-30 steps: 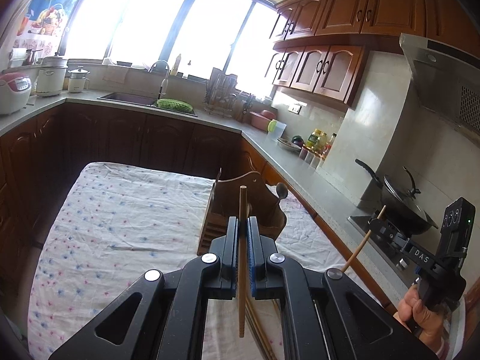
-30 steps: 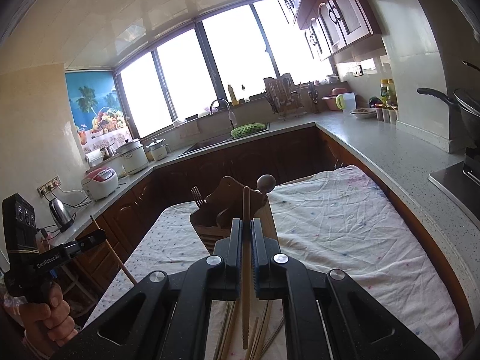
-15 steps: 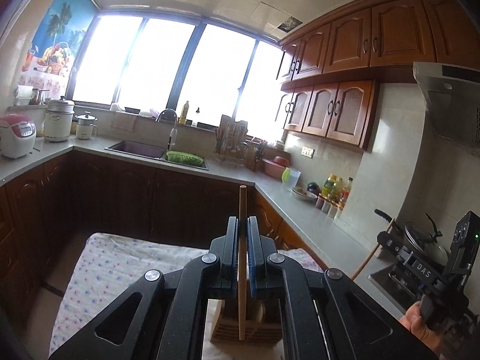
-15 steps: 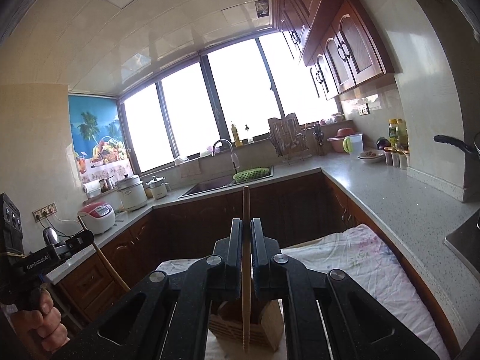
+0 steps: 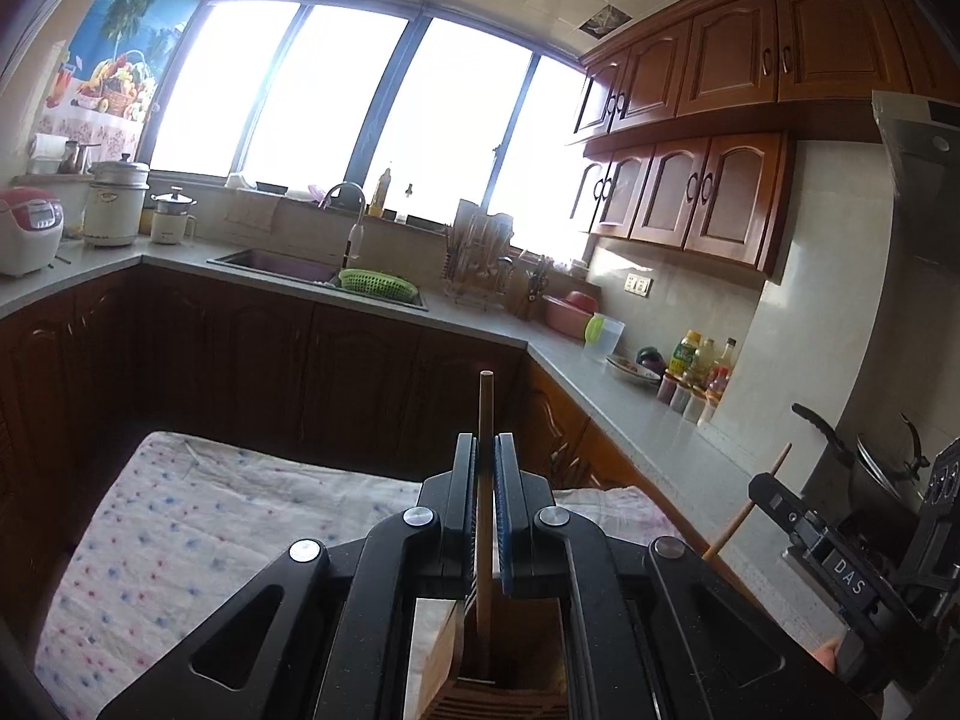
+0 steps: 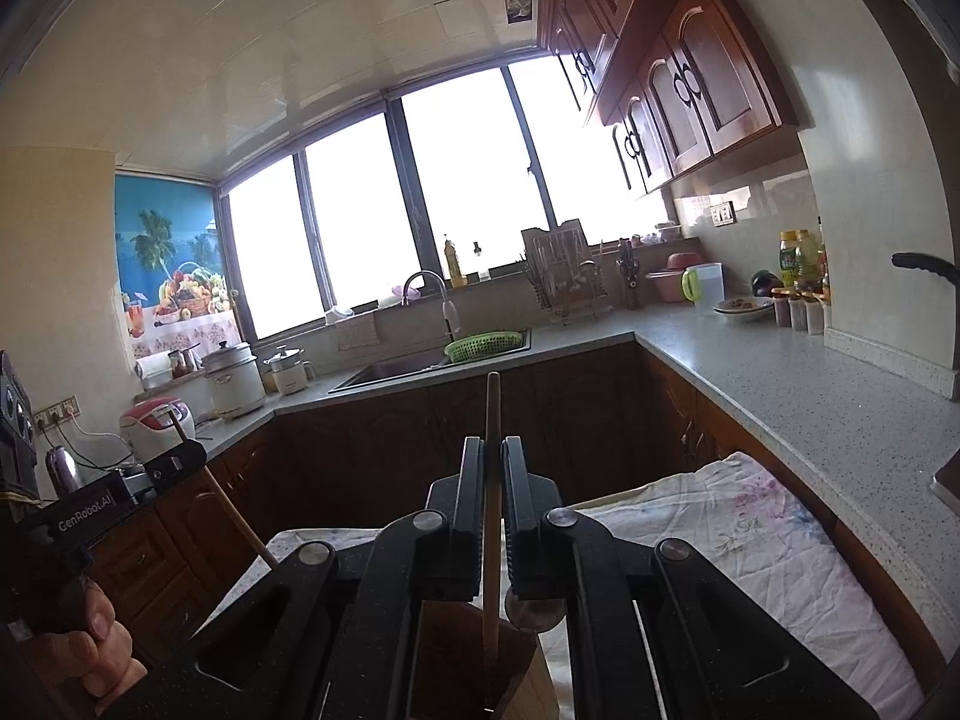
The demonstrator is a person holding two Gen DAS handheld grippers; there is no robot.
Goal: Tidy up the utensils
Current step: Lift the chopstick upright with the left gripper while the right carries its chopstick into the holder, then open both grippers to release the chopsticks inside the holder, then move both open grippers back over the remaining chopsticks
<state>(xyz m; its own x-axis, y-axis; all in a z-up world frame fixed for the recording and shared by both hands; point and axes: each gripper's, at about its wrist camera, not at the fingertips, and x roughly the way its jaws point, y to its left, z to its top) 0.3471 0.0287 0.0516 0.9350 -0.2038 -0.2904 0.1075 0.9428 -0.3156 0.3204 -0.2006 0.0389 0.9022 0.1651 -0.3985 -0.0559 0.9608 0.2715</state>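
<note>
— At six o'clock below our left gripper (image 5: 485,480) the wooden holder (image 5: 498,684) has come in close; a second ago it stood well ahead on the table (image 5: 198,528).
— So we're set to drop. Left is clamped on a chopstick (image 5: 485,414), its tip over the holder.
— Our right gripper (image 6: 492,480) also pinches its chopstick (image 6: 492,420), holder at six o'clock too.

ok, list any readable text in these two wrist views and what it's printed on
"DAS" – on the body of the right gripper, seen from the left wrist view.
"GenRobot.AI" – on the body of the left gripper, seen from the right wrist view.
Bottle labels on the counter and the rice cooker panel: too small to read.
</note>
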